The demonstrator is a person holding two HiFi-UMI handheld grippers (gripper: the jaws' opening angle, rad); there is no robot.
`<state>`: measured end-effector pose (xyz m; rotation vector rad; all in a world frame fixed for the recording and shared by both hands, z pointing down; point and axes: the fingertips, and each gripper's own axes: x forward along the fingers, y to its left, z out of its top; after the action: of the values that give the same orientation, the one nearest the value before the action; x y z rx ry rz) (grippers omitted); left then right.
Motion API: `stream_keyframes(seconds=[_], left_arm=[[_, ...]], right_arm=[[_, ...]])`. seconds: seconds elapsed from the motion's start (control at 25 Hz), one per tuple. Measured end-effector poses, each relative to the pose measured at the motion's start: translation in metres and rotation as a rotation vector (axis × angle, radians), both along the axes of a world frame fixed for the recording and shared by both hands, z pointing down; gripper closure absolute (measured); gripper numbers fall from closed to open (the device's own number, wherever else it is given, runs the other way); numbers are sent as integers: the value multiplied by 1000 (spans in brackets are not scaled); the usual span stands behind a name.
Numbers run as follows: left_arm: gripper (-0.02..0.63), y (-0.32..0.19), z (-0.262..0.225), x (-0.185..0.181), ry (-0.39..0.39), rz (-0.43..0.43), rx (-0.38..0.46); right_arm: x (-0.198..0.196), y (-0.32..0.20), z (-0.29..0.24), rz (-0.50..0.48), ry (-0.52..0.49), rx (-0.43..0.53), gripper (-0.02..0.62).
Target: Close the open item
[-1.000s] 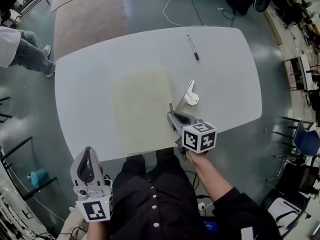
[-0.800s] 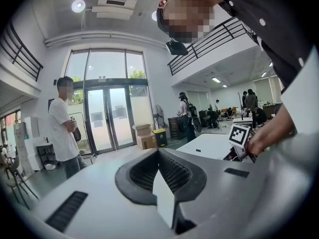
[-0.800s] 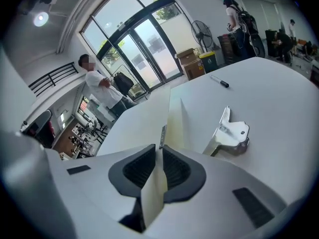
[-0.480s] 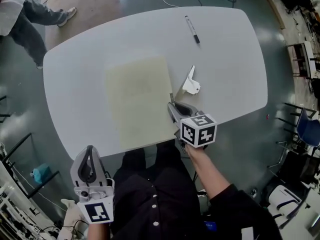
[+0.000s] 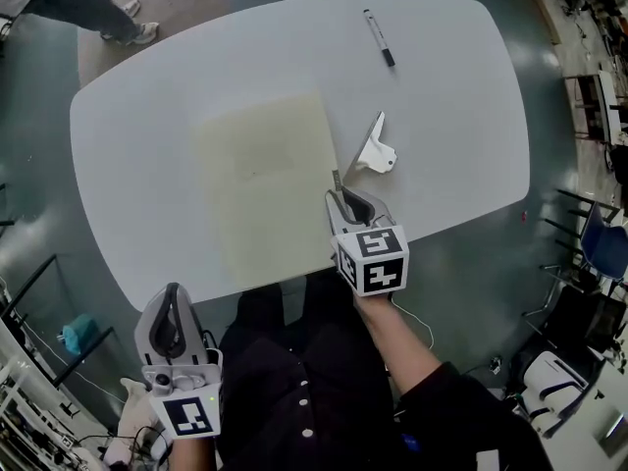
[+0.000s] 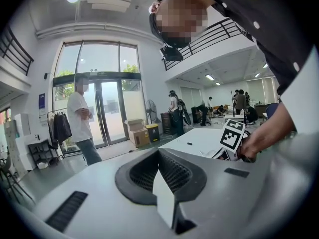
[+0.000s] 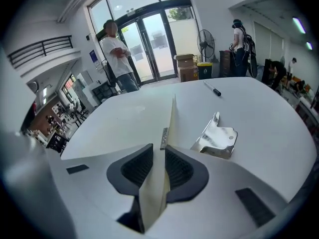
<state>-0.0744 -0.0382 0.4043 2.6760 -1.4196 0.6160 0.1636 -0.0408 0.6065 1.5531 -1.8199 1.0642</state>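
Note:
A flat cream folder [image 5: 260,180] lies closed on the white oval table [image 5: 442,116]. My right gripper [image 5: 343,199] sits at the folder's near right edge. In the right gripper view that cream edge [image 7: 172,118] runs forward from between the jaws of the right gripper [image 7: 160,151]. The jaws are opening, and no gap shows beside the edge. A small metal tab [image 7: 163,137] stands at the fingertips. My left gripper [image 5: 173,297] hangs off the table by the person's left side. Seen in its own view, the left gripper [image 6: 162,173] is shut and empty.
A bent white metal bracket [image 5: 376,152] lies just right of the folder, close to my right gripper. A black marker [image 5: 378,37] rests near the table's far edge. A person's legs [image 5: 88,3] are beyond the far left corner. Chairs [image 5: 603,253] stand at the right.
The head view has tilted, so the table sits higher in the frame. My right gripper stays at the folder's edge and the folder stays flat. The left gripper has barely moved.

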Motion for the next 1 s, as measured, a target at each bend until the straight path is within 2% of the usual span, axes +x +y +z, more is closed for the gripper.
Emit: stream_keyframes(seconds=[0.32,0.6,0.68,0.76,0.88,1.0], left_arm=[[589,0,1,-3,0,5,-1],[589,3,0,5,0,31,5],[589,5,1,5,-1,31,4],[589,6,2,5,-5,32,3],[589,7,3,6,-2,32,1],[589,7,3,8,1,39,0]], right_arm=[[-6,-3,-3,-6,116,27,485],[-14,-3,-4,-141,279,76,519],[-16,-1,-2,-183,269,74,531],[-17,-2,-1,-205,211,60,552],[-15,-3,-2,-182,100,37,557],[-11,-4,-1,-172,73,19,569]])
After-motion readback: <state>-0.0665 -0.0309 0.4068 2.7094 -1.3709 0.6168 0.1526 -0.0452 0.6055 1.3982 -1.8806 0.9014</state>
